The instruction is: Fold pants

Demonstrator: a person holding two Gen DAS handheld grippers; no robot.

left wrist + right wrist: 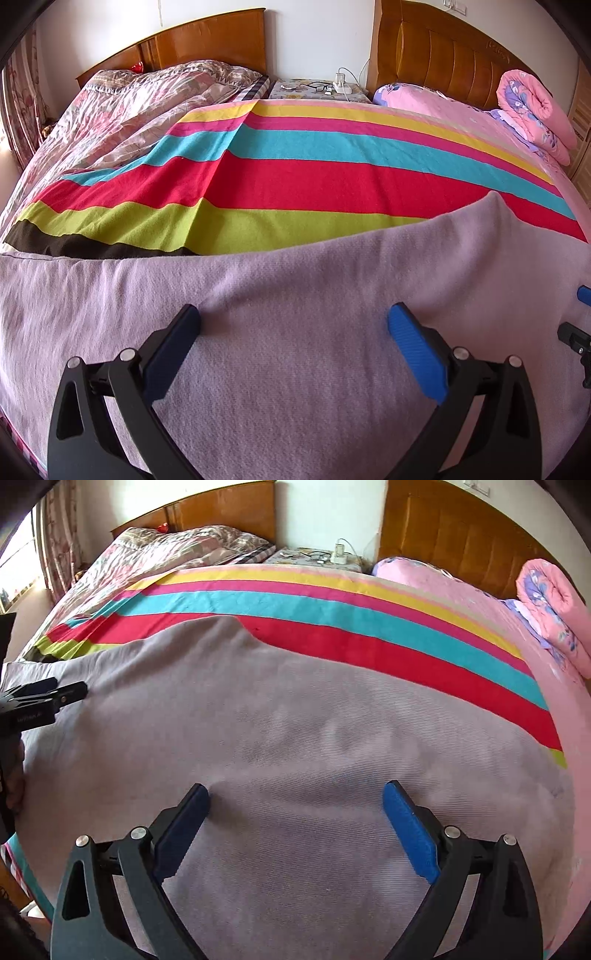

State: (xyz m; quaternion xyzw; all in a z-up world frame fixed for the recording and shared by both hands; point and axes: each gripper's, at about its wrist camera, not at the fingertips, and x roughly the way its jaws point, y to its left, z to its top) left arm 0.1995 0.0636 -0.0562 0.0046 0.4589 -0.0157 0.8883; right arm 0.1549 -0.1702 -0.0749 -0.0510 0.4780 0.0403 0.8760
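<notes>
The pale lilac pants (295,280) lie spread flat across the near part of the bed, on a striped blanket (314,177). My left gripper (293,319) is open, its blue pads just above or resting on the fabric, holding nothing. The pants also fill the right wrist view (295,720), with a raised point of cloth at the far edge (236,622). My right gripper (295,794) is open over the cloth, empty. The left gripper shows at that view's left edge (44,696); the right gripper's tip shows at the left wrist view's right edge (581,295).
A rumpled floral quilt (140,99) lies at the far left. A pink pillow (417,96) and a rolled pink quilt (532,107) sit at the far right. A nightstand (317,88) with a power strip stands between two wooden headboards (207,40).
</notes>
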